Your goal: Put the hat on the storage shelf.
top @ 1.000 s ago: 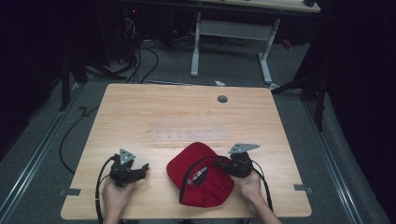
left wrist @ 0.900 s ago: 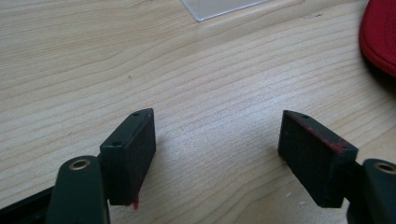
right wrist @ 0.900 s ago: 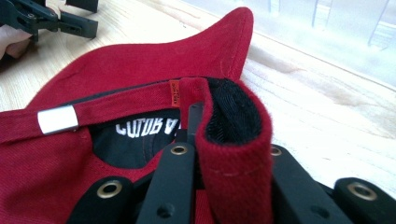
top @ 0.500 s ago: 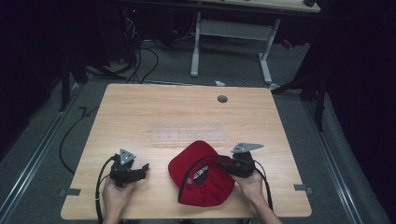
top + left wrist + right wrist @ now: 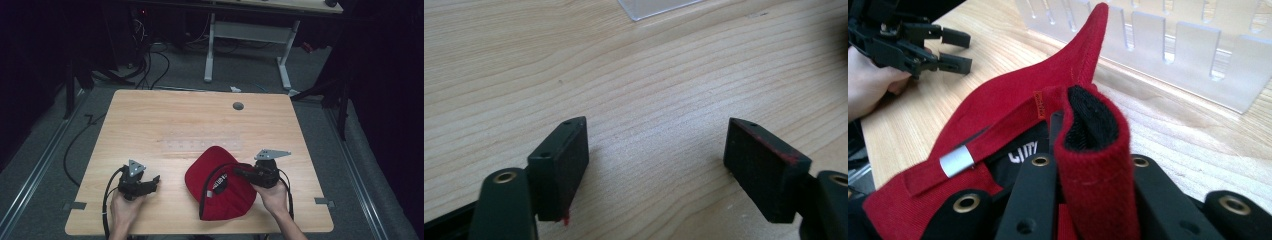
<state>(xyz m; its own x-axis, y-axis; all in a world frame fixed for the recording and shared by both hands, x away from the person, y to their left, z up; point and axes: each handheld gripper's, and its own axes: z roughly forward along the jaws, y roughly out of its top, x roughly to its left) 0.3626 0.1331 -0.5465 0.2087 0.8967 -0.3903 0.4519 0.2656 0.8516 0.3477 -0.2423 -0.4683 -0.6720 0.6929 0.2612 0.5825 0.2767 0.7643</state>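
From the high view we see a wooden table (image 5: 150, 125) with a red cap (image 5: 220, 185) lying near its front edge, right of centre. The right gripper (image 5: 239, 172) reaches into the cap's rear edge, held by the person's right hand (image 5: 274, 196). The left gripper (image 5: 154, 181) sits well apart from the cap at the front left, in the left hand (image 5: 125, 207). A faint clear plastic rack (image 5: 202, 145) lies just behind the cap, barely readable from here.

In the left gripper view we see what the high view cannot settle: the left gripper (image 5: 656, 165) has its jaws spread wide over bare wood, nothing between them. A corner of the clear rack (image 5: 654, 7) shows at the top.

In the right gripper view, the right gripper (image 5: 1088, 175) pinches a folded red strap (image 5: 1093, 165) of the cap (image 5: 1013, 105), black lining showing inside the fold. White lettering and a small silver tag (image 5: 956, 161) appear on the cap. The rack (image 5: 1188, 50) proves to be slotted and stands just beyond the cap. The left gripper (image 5: 955, 50) shows farther off, jaws apart.
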